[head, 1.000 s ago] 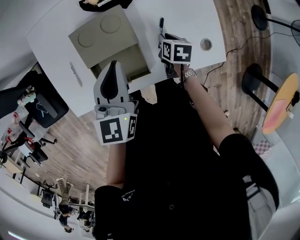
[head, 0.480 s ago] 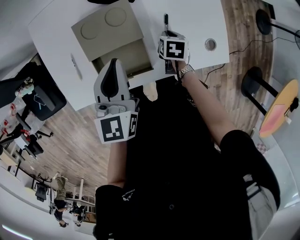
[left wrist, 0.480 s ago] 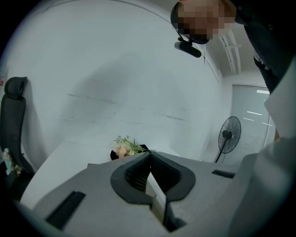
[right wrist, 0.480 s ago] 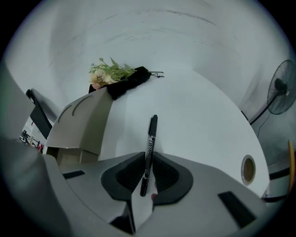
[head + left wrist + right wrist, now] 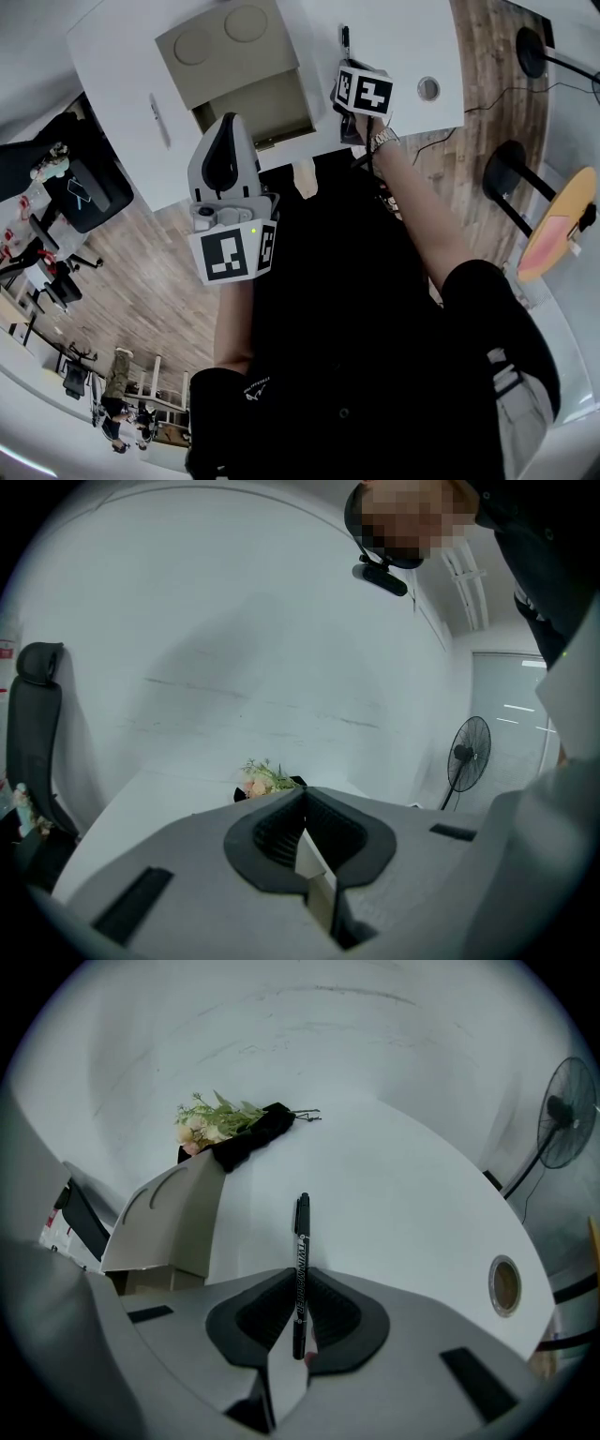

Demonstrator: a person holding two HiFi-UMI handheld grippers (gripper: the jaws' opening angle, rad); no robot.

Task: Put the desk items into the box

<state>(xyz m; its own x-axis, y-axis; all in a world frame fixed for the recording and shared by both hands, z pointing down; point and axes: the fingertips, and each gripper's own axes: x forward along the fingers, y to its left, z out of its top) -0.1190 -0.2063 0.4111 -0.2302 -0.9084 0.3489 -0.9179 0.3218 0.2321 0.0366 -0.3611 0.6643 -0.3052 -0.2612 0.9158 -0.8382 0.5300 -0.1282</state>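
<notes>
My right gripper [image 5: 300, 1277] is shut on a black marker pen [image 5: 301, 1241], whose capped end points forward over the white desk [image 5: 403, 1194]. In the head view that right gripper [image 5: 349, 80] sits just right of the open cardboard box [image 5: 246, 70], with the pen [image 5: 345, 38] sticking out beyond it. The box [image 5: 173, 1218] shows at the left of the right gripper view, its flap raised. My left gripper [image 5: 228, 131] is held up off the desk near my body. Its jaws [image 5: 302, 803] are shut with nothing between them.
A bunch of flowers on a dark cloth [image 5: 230, 1127] lies at the desk's far end. A round cable hole [image 5: 427, 89] is in the desk right of my right gripper. A standing fan [image 5: 567, 1110], stools [image 5: 511, 164] and office chairs [image 5: 80, 192] stand around the desk.
The head view has drifted, so the desk and box sit a little further right in the picture. Both grippers keep nearly the same places; the right one still holds the pen.
</notes>
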